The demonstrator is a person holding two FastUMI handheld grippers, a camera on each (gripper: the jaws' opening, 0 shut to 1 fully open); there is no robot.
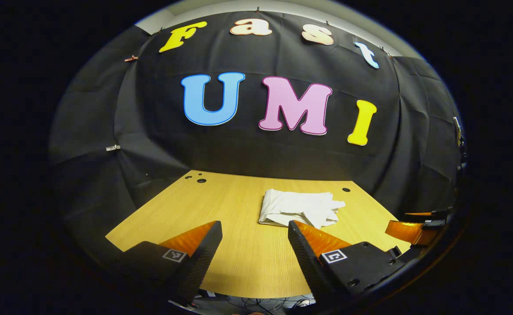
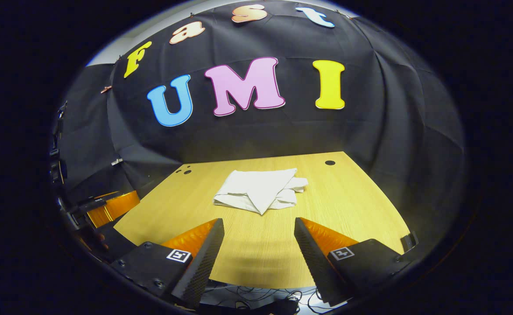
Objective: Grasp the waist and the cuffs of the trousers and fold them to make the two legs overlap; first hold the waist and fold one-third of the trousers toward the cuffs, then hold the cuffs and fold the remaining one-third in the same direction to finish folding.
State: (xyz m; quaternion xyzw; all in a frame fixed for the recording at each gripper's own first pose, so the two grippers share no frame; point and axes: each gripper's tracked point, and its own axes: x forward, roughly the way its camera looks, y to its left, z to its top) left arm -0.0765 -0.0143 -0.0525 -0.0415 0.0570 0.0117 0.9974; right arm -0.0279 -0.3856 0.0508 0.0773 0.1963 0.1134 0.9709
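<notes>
White trousers (image 1: 299,208) lie folded into a small bundle on the wooden table (image 1: 239,253), toward its far middle. In the left gripper view my left gripper (image 1: 254,232) is open over the table's near edge, short of the bundle, with nothing between its fingers. The right gripper's body (image 1: 418,227) shows at the far right of that view. In the right gripper view the trousers (image 2: 258,189) lie ahead with a pointed flap toward me, and my right gripper (image 2: 259,227) is open and held back from them. The left gripper's body (image 2: 107,208) shows at the left.
The table (image 2: 348,210) is light wood with small dark holes near its far corners (image 2: 329,162). Black cloth walls close in behind and on both sides. Cables (image 2: 256,297) hang below the table's near edge.
</notes>
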